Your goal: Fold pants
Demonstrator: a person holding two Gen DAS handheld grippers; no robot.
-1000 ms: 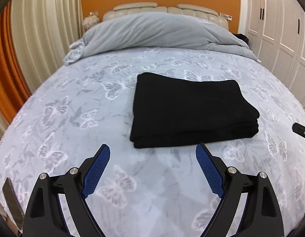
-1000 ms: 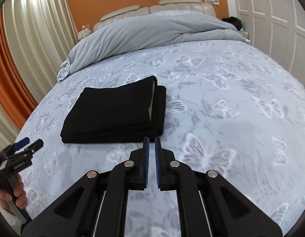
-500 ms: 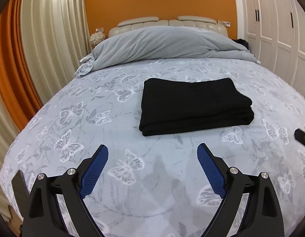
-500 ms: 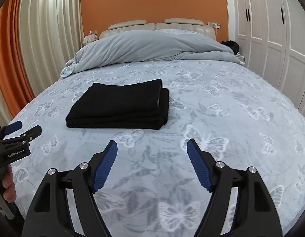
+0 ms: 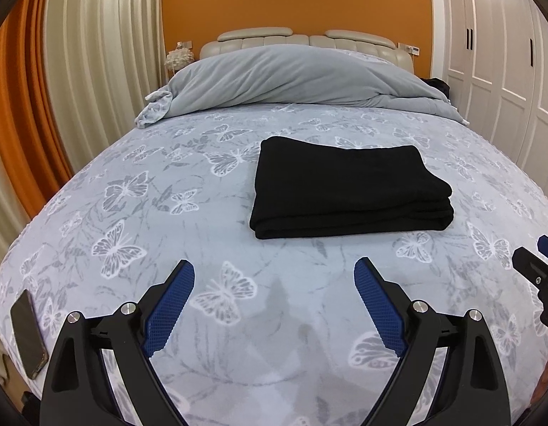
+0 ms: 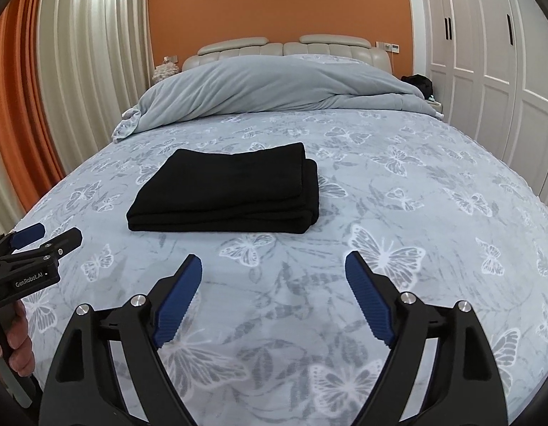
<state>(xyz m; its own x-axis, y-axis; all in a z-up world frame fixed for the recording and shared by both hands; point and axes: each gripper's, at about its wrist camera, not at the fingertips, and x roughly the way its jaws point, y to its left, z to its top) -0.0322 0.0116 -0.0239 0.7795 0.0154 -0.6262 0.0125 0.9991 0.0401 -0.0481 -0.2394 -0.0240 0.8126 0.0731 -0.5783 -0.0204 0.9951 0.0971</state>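
The black pants (image 5: 348, 188) lie folded into a neat layered rectangle on the butterfly-print bed (image 5: 167, 213); they also show in the right wrist view (image 6: 227, 195). My left gripper (image 5: 274, 269) is open and empty, held back from the near edge of the pants. My right gripper (image 6: 274, 261) is open and empty, also short of the pants and a little to their right. The left gripper shows at the left edge of the right wrist view (image 6: 46, 236), the right gripper at the right edge of the left wrist view (image 5: 533, 259).
A grey duvet (image 5: 291, 78) is bunched at the headboard end. A phone (image 5: 28, 333) lies at the bed's near left corner. White wardrobes (image 6: 487, 64) stand right, curtains (image 6: 71, 53) left.
Both grippers have drawn back and risen away from the folded pants. The right gripper was shut a second ago and is open now. The pants have not moved.
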